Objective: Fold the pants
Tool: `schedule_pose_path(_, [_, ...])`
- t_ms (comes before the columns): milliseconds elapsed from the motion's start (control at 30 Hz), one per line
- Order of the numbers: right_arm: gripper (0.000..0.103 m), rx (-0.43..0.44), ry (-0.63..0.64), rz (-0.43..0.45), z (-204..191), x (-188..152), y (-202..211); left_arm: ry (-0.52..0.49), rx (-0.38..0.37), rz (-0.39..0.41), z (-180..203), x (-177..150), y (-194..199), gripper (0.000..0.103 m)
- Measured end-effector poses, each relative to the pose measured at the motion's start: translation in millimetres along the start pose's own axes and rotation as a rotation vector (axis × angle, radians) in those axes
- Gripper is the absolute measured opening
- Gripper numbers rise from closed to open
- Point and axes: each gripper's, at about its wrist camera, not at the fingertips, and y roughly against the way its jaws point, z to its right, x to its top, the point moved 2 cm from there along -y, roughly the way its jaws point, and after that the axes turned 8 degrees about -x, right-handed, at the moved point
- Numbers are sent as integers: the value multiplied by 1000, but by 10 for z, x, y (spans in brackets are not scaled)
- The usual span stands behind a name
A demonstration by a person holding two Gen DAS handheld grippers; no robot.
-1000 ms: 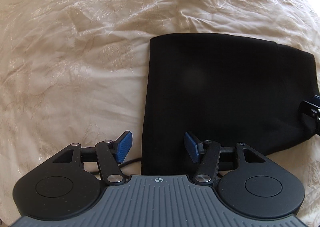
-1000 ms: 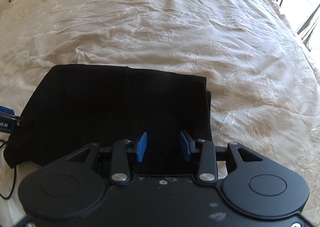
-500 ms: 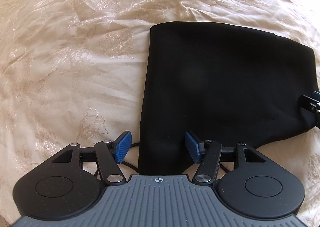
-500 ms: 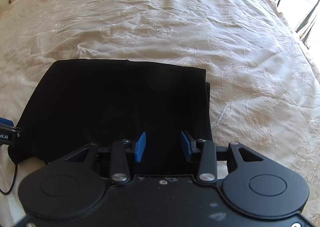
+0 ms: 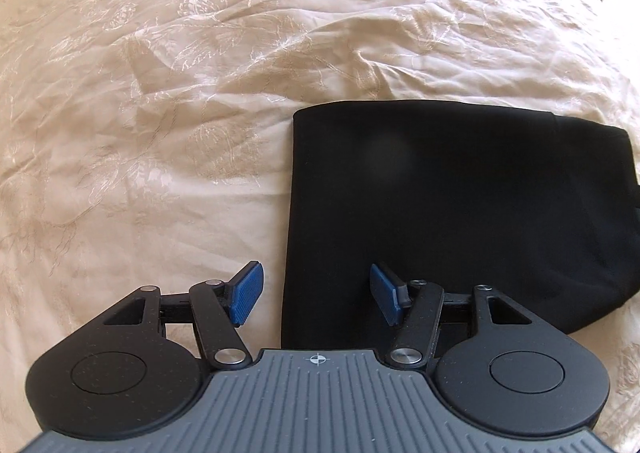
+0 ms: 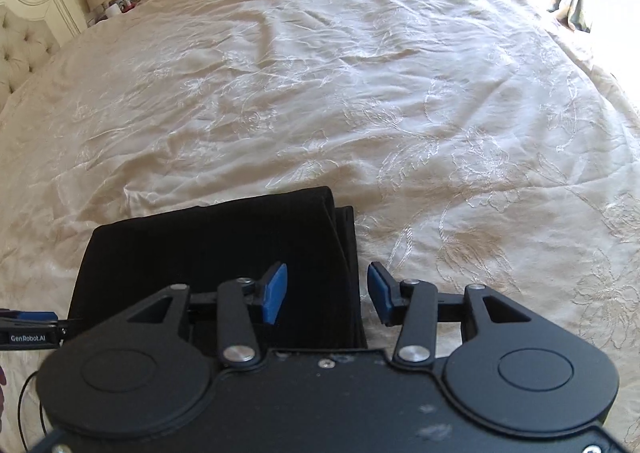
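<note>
Both claws hang released: left claw [image 5: 316, 295] over the near left corner of the black pants [image 5: 460, 213], right claw [image 6: 327, 293] over their stacked right edge. Folded on the bed [image 6: 360, 93], the soft, limp cloth probably wants pinching through all layers at an edge.
</note>
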Motion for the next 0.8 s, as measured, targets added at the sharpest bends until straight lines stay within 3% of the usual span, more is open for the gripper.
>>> schedule_pose_path(133, [50,57,-44,-100,114,-1,-302,-16,-8,19,-10,80,-128,69])
schedule_pose_path(367, [64,190,-192,-152,187,-6,-591,17,-59,32,-124,194,-290,84])
schedule_pose_path(433, [66,202,-201,-155,172,-6,-626,51,-86,24,-188,213,-338,94])
schedule_pose_path(533, [68,208,-197,-153,144,-3,-634,110,-145,4,-276,250,-400,97])
schedule_pose_path(567, [68,207,-199,-149,136,-3,-632,117,-152,6,-275,253,-394,96])
schedule_pose_path(600, [68,208,-199,-146,129,-12,-615,120,-164,11,-270,261,-399,85])
schedule_pose_path(633, [68,215,-193,-148,137,-29,-595,113,-187,23,-238,250,-365,62])
schedule_pose_path(667, [68,226,-183,-151,138,-48,-574,103,-196,33,-189,243,-326,53])
schedule_pose_path(700, [68,231,-175,-143,125,-70,-552,84,-161,44,-131,230,-281,35])
schedule_pose_path(733, [64,224,-164,-136,108,-80,-532,59,-130,53,-70,214,-239,25])
schedule_pose_path(800, [56,195,-119,-116,28,-88,-464,36,-93,77,2,181,-159,20])
